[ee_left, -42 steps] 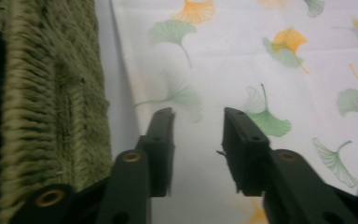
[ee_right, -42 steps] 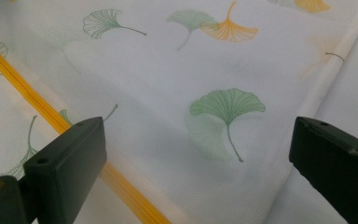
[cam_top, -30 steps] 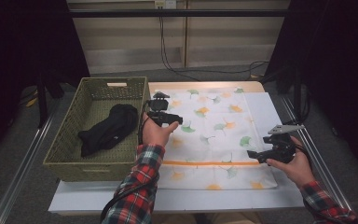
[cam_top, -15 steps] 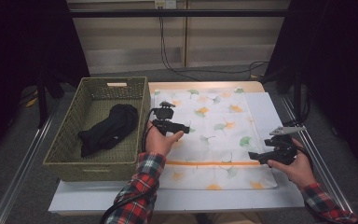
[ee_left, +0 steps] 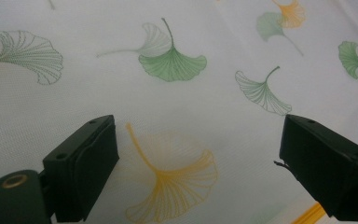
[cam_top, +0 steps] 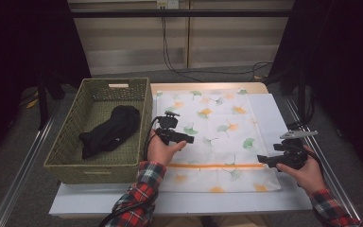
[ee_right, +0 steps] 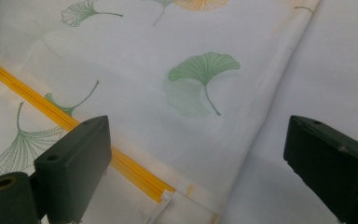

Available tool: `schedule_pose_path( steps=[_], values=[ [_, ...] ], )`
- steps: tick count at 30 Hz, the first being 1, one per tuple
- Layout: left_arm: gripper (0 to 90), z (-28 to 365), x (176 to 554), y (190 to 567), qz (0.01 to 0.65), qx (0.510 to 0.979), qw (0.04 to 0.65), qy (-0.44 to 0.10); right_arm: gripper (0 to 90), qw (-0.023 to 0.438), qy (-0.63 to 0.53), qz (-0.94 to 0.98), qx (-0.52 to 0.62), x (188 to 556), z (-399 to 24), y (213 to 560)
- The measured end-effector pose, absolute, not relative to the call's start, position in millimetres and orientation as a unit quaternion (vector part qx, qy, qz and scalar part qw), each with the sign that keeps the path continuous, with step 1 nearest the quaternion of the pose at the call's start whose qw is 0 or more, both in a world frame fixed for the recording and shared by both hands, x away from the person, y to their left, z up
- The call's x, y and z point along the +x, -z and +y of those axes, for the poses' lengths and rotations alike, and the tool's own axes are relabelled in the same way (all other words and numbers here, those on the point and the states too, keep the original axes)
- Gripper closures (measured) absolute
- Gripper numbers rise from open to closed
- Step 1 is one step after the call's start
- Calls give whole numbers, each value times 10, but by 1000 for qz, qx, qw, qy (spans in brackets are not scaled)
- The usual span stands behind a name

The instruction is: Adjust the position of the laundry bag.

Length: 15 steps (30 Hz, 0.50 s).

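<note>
We have the left gripper (cam_top: 185, 138) over the near-left part of the mesh laundry bag (cam_top: 217, 118), jaws pointing across the bag toward the right gripper (cam_top: 263, 160). Left jaws have just been opening and now stand wide, nothing between them; in the left gripper view we see bare mesh (ee_left: 177, 116) past both jaws, an orange leaf print (ee_left: 175, 179) sitting in the gap between them and a green leaf print (ee_left: 172, 63) further ahead. Whether the jaw tips touch the mesh we cannot tell. Right gripper sits at the bag's near-right corner, jaws wide too, nothing between them. In the right gripper view the bag's right edge (ee_right: 261, 107) runs through the gap between the jaws, the orange zipper (ee_right: 65, 121) passes just behind the left-hand jaw and ends at a white pull tab (ee_right: 161, 207) low in the gap, and the right-hand jaw is over the bare white desk (ee_right: 345, 70). The bag lies flat on the desk, spread between the two grippers. Out past the left gripper's back end, well clear of its jaws, a woven basket (cam_top: 71, 142) holds a black garment (cam_top: 108, 130).
</note>
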<state>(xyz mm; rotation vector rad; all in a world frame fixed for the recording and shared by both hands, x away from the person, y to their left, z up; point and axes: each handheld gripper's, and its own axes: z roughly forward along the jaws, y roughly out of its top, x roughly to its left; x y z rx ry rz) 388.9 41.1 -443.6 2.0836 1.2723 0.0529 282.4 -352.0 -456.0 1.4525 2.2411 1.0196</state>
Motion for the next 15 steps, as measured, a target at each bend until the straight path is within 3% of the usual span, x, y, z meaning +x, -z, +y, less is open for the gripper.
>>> schedule_pose_path(
  steps=[15],
  values=[
    [98,386,3818,4532,466,818,337,-20,148,136,-339,778,512,2720,-3653,4588]
  ],
)
